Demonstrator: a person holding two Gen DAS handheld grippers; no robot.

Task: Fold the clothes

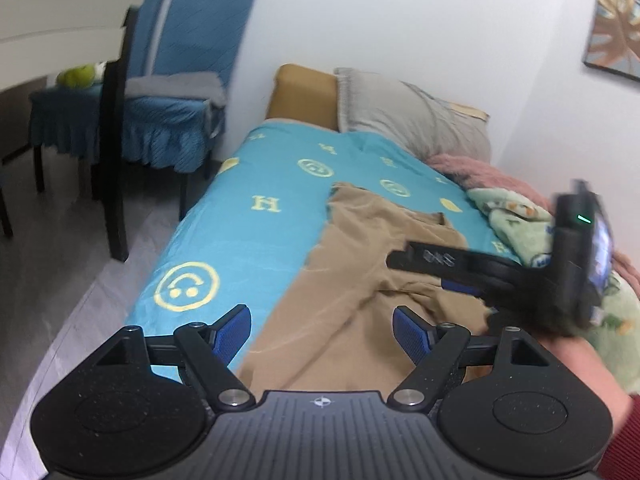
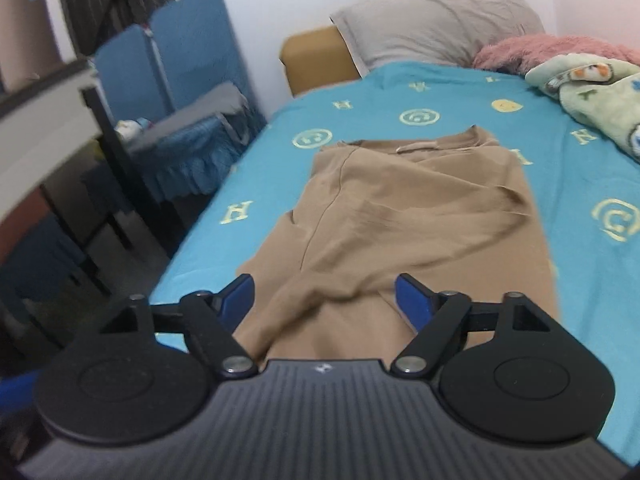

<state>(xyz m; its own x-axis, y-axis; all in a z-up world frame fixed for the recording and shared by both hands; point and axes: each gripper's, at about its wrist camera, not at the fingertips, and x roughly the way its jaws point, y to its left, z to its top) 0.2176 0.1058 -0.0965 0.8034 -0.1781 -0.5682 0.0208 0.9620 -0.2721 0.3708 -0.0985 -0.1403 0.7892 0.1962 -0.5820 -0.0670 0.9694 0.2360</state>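
Tan shirt point(image 2: 404, 216) on bed, both grippers wide, empty

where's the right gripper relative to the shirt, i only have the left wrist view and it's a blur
Observer: The right gripper hangs over the near end of the tan shirt, jaws open, nothing pinched.
Operator: is the collar showing
Observer: Yes, the collar lies at the far end, pointing towards the grey pillow.
Operator: right edge of the shirt tidy?
Observer: It runs fairly straight along the blue sheet, clear of the green blanket.
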